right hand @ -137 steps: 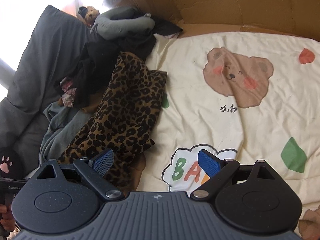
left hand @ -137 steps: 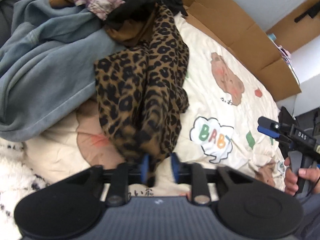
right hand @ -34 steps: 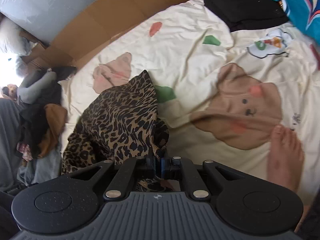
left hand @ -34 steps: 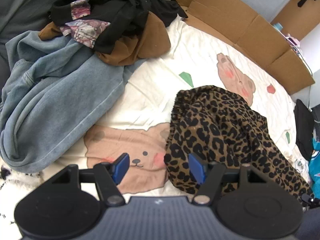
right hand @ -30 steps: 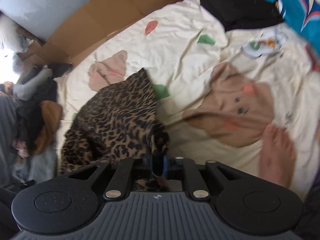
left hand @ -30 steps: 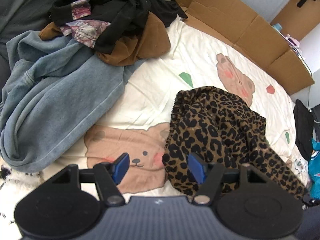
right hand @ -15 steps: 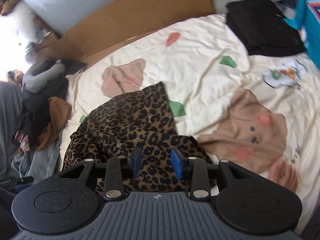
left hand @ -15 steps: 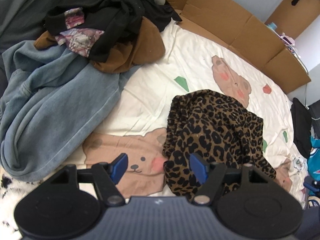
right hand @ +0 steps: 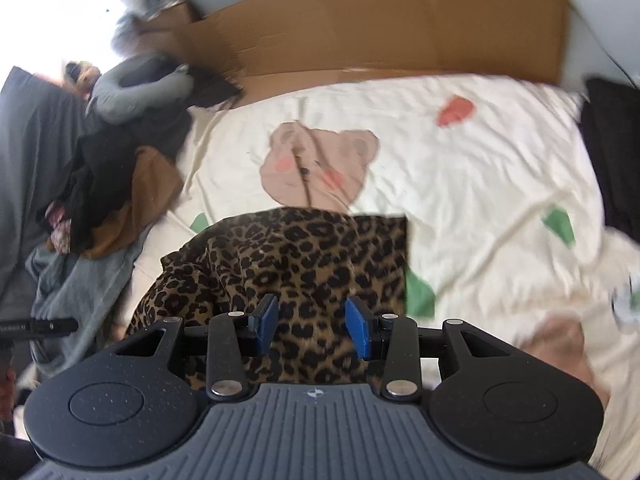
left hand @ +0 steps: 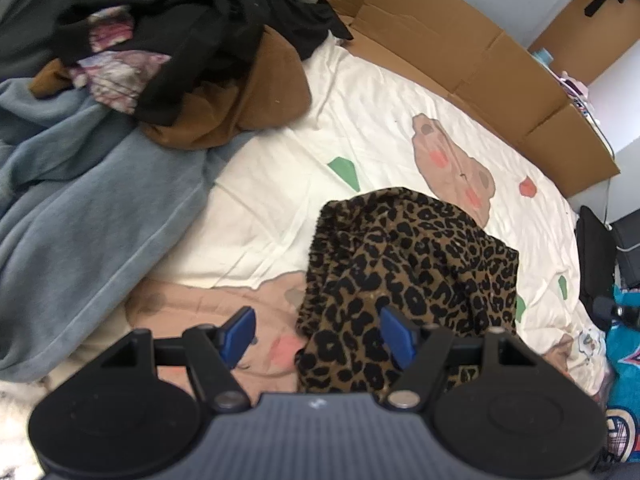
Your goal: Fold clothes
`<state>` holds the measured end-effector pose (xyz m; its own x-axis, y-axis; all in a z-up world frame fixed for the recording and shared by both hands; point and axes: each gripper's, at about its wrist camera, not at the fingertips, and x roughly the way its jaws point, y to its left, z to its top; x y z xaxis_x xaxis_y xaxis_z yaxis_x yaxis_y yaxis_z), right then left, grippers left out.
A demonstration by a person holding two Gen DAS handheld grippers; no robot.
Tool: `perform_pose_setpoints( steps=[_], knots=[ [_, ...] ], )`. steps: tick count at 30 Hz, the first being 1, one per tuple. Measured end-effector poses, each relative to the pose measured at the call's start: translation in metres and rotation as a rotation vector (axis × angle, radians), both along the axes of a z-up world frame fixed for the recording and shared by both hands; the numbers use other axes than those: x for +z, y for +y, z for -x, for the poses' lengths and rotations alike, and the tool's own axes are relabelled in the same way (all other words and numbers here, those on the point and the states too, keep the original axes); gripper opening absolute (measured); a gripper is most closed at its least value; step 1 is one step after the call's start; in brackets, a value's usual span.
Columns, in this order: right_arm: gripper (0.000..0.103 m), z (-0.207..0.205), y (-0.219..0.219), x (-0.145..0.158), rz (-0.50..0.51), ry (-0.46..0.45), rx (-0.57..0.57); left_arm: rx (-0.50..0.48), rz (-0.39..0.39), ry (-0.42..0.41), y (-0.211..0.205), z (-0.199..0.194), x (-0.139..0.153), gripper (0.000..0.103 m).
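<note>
On bear-print sheet (left hand: 384, 92): leopard-print garment (left hand: 408, 264) crumpled below me. My left gripper (left hand: 318, 336) spread wide, empty; my right gripper (right hand: 312, 322) parted, gripping nothing.

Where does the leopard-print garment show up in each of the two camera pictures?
Left wrist view: leopard-print garment lies lower centre-right, crumpled, just beyond the open left gripper.
Right wrist view: it lies lower centre, beyond the open right gripper.
Shared landmark: the cardboard along the bed's far edge.

both wrist views over shared leopard garment (left hand: 408, 264)
</note>
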<state>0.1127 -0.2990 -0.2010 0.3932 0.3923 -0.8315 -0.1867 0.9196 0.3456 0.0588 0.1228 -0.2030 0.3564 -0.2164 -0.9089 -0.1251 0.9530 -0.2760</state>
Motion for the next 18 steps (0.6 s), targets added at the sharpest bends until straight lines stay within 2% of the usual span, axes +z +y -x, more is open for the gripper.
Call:
perform_pose_setpoints(
  steps=[8,13,18],
  knots=[
    [0.045,-0.056,0.03,-0.03,0.103,-0.014,0.265,-0.037,0.0,0.012,-0.021,-0.035,-0.033,0.072],
    [0.045,-0.089,0.049,-0.051,0.17,-0.019,0.431,-0.026,0.009,0.035,-0.028,-0.051,-0.051,0.072],
    [0.045,-0.105,0.048,-0.08,0.158,-0.005,0.499,-0.036,0.009,0.05,-0.037,-0.064,-0.067,0.072]
  ],
)
